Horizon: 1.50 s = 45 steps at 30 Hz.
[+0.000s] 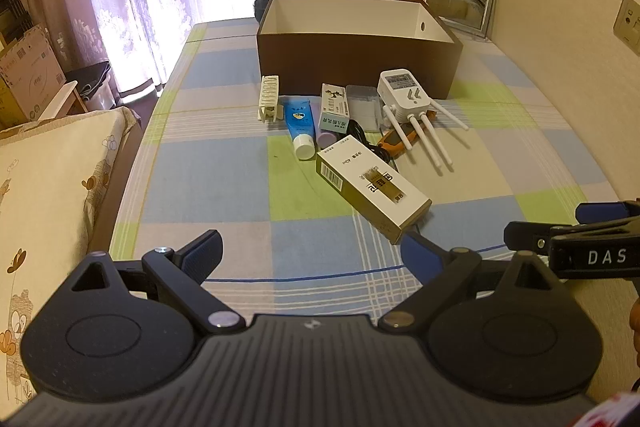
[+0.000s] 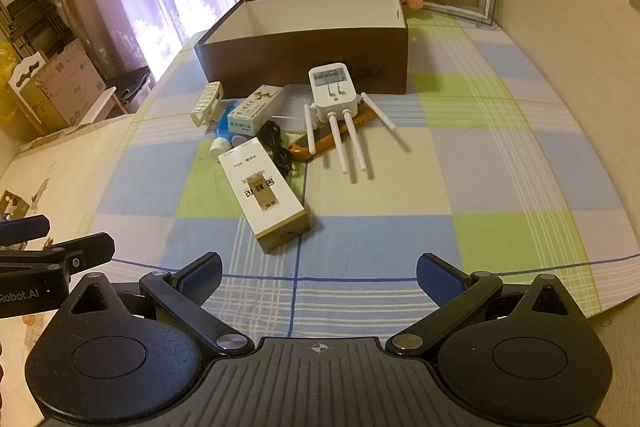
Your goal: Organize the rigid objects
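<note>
With both my left fingers and right fingers spread wide and empty near the tabletop's front edge, nothing is packed yet, so next I reach for the nearest carton and carry it to the brown box by the far edge.

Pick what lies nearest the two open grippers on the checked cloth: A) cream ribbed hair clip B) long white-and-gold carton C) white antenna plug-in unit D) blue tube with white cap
B: the long white-and-gold carton reaches closest to the right gripper and left gripper; the rest cluster by the brown open box.
</note>
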{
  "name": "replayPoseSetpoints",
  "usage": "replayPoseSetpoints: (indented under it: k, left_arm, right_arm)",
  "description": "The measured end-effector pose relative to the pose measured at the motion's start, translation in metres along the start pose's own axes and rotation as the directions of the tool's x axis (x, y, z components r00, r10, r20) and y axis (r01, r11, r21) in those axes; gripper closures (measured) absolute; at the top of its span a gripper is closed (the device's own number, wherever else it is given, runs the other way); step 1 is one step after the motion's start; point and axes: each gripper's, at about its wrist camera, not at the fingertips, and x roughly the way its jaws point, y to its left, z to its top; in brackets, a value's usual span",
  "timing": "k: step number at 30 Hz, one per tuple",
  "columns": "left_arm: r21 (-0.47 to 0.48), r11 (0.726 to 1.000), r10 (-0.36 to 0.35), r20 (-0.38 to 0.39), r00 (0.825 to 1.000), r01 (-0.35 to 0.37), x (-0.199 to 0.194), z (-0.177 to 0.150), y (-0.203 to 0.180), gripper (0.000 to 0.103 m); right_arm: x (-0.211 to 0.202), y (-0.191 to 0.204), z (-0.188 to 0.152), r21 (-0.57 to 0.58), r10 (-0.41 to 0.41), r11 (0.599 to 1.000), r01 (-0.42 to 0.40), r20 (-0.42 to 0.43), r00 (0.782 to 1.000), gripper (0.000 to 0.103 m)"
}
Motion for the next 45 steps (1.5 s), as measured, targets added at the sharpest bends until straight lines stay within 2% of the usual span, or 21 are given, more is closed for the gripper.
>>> replayPoseSetpoints:
  k: [45]
  left_arm:
    - [-0.001,1.000,0.006,-0.020,1.000,-0.006,0.015,-0.002,-0.001,0.009]
  right_arm:
    - [0.015,0.003,0.006,-0.007,0.005,1.000,-0.005,-0.023,1.000,0.002]
